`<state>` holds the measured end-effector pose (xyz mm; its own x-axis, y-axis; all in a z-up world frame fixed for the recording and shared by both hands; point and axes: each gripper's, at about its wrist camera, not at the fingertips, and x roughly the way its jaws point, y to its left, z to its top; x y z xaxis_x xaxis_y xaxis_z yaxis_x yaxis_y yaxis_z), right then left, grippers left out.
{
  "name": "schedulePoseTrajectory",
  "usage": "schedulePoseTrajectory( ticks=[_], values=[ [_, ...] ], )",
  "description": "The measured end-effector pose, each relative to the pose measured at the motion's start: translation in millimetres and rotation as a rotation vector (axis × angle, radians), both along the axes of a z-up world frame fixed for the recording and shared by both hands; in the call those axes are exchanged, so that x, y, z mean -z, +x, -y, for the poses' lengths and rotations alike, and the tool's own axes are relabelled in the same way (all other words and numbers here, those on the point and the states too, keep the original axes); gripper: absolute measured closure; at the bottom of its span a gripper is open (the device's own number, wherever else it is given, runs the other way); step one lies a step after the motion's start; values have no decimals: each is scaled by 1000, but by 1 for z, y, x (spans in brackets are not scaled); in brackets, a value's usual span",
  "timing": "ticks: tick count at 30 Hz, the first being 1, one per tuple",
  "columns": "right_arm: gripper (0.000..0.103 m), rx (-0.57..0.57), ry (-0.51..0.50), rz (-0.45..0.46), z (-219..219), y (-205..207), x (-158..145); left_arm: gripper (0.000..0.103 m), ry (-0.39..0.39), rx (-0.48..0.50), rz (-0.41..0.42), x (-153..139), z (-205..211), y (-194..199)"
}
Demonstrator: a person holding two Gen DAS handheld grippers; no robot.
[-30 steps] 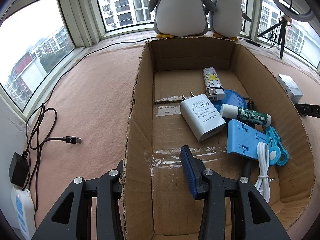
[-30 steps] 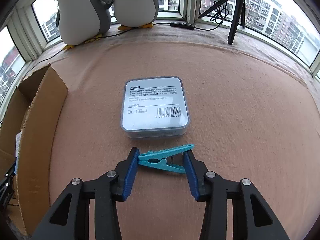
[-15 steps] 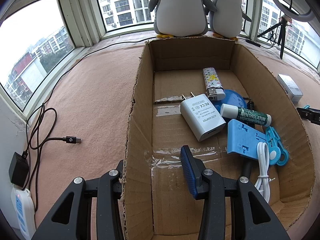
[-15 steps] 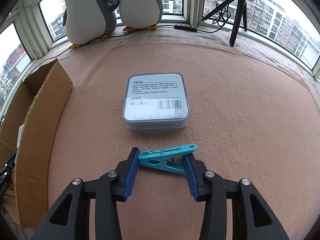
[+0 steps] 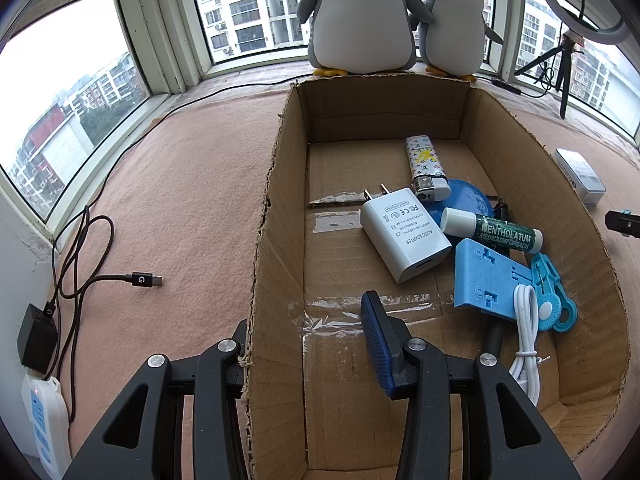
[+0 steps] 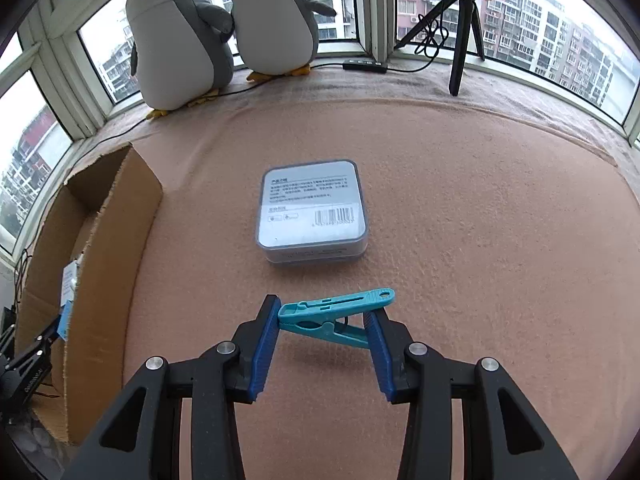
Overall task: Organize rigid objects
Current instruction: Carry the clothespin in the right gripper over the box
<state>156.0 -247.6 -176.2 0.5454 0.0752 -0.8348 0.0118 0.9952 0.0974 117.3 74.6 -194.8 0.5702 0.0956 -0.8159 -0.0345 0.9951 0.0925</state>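
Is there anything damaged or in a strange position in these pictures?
Yes. The cardboard box is worn: its left wall edge is ragged and torn, and old tape peels on its floor. The left claw straddles that wall, one finger inside and one outside. The teal clothespin sits crosswise in the right claw, above the cloth.

teal clothespin [image 6: 336, 314], white adapter [image 5: 406, 234], green-labelled lip balm [image 5: 494, 230], monogram-patterned lighter [image 5: 425, 168], brown cardboard box [image 5: 276, 208].

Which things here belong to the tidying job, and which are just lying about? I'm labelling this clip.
Job:
- teal clothespin in the right tongs
- clear plastic case
- cardboard box straddled by the left tongs
- white adapter, lip balm, lighter

Lying about:
- plush penguins
- tripod
- USB cable
- power strip
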Motion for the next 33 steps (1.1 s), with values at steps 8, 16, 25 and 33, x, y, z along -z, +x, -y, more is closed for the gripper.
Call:
schedulePoseTrajectory(
  ticks=[8, 16, 25, 33],
  values=[
    [64, -82, 33, 83, -34, -5, -38, 58, -1, 0, 0, 0, 0, 0],
    [64, -186, 64, 159, -82, -4, -76, 58, -4, 5, -2, 0, 0, 1],
    [64, -266, 74, 189, -126, 4, -87, 58, -9, 3, 0, -1, 0, 1],
    [64, -310, 67, 179, -159, 19, -82, 58, -6, 4, 1, 0, 0, 1]
  ],
)
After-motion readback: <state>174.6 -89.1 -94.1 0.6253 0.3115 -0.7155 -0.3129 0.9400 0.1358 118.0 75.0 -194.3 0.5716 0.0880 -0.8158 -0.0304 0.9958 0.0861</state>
